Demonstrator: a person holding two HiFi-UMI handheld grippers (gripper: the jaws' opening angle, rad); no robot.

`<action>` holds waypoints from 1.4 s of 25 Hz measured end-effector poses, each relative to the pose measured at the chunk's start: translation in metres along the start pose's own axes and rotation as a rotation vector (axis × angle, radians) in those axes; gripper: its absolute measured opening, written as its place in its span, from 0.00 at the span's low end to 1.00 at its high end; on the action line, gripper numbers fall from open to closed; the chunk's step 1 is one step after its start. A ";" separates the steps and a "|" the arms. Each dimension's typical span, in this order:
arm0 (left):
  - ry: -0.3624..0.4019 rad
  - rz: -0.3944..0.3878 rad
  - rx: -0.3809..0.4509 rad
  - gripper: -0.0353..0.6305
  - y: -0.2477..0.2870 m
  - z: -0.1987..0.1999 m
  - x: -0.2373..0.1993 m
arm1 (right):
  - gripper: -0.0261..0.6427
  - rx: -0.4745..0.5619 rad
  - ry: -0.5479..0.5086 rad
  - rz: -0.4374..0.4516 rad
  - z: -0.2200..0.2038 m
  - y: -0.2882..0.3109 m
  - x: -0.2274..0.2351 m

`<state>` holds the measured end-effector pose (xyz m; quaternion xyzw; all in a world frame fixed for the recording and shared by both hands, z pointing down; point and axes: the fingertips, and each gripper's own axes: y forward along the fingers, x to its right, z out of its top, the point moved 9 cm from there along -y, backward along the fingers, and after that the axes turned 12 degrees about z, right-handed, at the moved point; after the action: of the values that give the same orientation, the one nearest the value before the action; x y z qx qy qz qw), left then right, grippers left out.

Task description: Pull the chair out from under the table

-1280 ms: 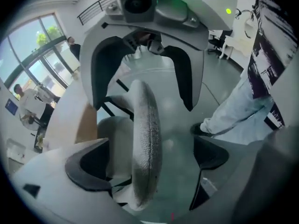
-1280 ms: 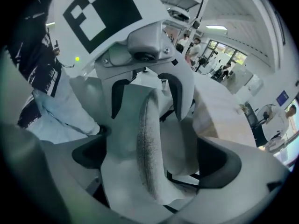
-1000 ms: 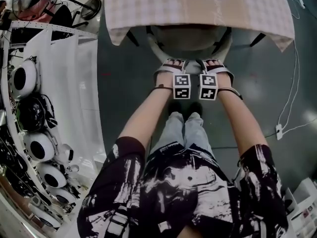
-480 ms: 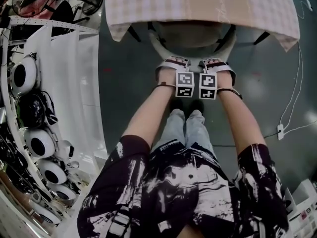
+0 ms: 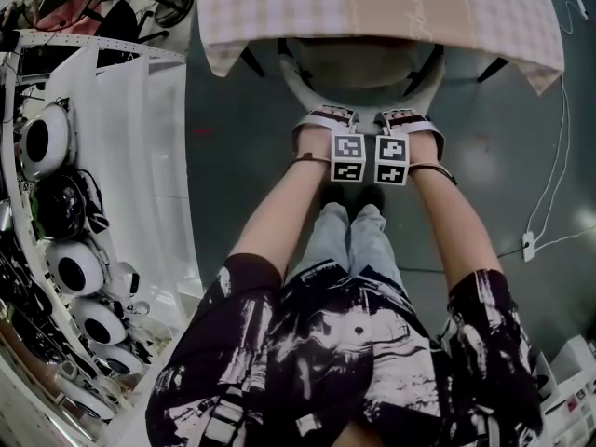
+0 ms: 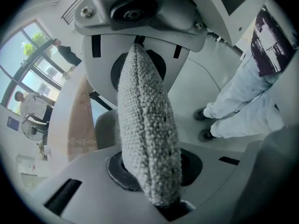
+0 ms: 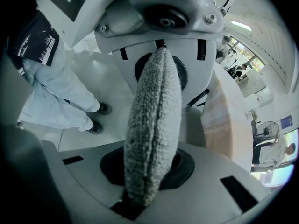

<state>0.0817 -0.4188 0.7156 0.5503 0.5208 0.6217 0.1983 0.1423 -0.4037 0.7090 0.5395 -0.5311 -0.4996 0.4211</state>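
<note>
The chair (image 5: 358, 63) is grey with a curved back, and its seat is tucked under the table (image 5: 372, 7), which has a checked cloth. Both grippers point steeply down onto the top edge of the chair back (image 5: 307, 96), side by side. The left gripper (image 5: 326, 124) has just been closing and is now shut on the woven grey edge of the back (image 6: 149, 162), which fills the gap in the left gripper (image 6: 145, 125). The right gripper (image 5: 402, 122) has closed too. The same woven edge (image 7: 152, 171) is clamped in the right gripper (image 7: 152, 125).
My feet (image 5: 349, 198) stand just behind the chair. A white rack (image 5: 112, 156) with round black-and-white devices lines the left side. A white cable with a power strip (image 5: 526, 245) lies on the floor at right. Dark table legs (image 5: 250, 66) flank the chair.
Both hands have stayed at the chair back's top edge, shifting only slightly. The chair is in the same place under the table.
</note>
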 end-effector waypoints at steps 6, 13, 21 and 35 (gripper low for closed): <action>-0.009 -0.012 0.000 0.15 -0.008 0.005 0.012 | 0.12 0.001 0.003 0.019 0.003 -0.004 -0.014; -0.010 -0.014 0.000 0.15 -0.022 0.017 0.041 | 0.12 -0.004 0.012 0.024 0.009 -0.006 -0.047; -0.017 -0.019 -0.004 0.15 -0.039 0.039 0.088 | 0.12 -0.009 0.020 0.036 0.014 -0.006 -0.101; -0.035 -0.023 -0.011 0.15 -0.074 0.066 0.158 | 0.12 -0.010 0.024 0.055 0.032 -0.014 -0.181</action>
<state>0.0662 -0.2329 0.7168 0.5538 0.5201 0.6127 0.2177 0.1246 -0.2208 0.7077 0.5285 -0.5382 -0.4840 0.4435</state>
